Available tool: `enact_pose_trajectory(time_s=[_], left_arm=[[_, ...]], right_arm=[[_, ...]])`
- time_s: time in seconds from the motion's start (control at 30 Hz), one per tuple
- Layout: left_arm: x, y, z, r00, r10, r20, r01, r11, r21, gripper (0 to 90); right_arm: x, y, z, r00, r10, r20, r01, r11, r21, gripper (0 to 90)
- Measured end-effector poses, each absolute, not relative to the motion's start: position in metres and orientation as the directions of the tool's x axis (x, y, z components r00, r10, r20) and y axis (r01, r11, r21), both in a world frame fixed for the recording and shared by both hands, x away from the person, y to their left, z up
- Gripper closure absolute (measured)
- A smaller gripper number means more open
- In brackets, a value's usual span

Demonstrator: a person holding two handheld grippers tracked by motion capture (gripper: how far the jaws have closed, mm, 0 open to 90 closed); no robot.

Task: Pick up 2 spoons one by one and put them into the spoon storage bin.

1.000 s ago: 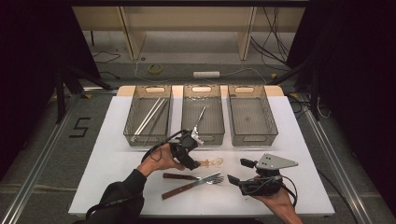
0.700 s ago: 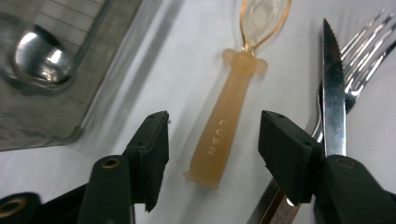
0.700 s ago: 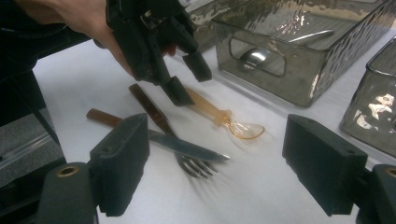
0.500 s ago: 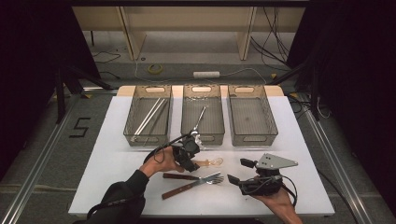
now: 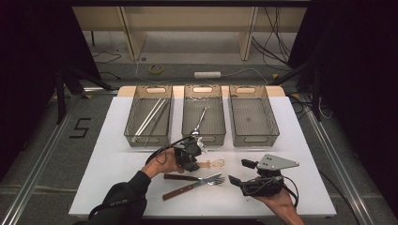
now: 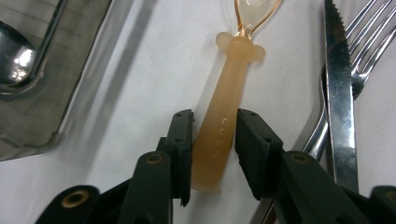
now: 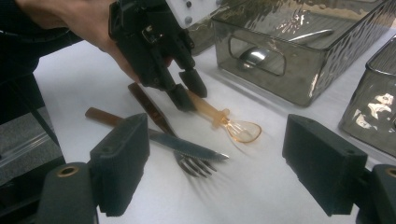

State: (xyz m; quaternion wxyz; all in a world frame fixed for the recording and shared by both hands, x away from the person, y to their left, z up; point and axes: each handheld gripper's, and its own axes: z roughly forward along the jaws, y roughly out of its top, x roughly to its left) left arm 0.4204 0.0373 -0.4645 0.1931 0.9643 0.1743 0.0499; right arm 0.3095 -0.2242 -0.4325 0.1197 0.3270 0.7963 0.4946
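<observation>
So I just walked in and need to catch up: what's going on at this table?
A person is sorting cutlery into three trays with a gripper in each hand. The left gripper has just been closing around the handle of an amber plastic spoon lying on the table; the pads sit beside the handle, with a sliver of gap showing. The right gripper waits open nearby. A knife and fork lie beside the spoon.
</observation>
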Motion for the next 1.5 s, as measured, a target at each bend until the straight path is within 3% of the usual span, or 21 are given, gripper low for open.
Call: enact_pose_trajectory(time_s=[0.5,1.5], left_arm=[[0.418,0.039,-0.465,0.951,0.305,0.048,0.260,-0.876,0.405,73.3],[0.422,0.053,-0.423,0.898,0.438,-0.032,0.371,-0.718,0.588,73.7]], right_arm=[[0.309,-0.224,-0.432,-0.757,0.640,0.131,0.403,0.300,0.865,24.0],[0.309,-0.225,-0.432,-0.754,0.644,0.132,0.402,0.293,0.867,24.0]])
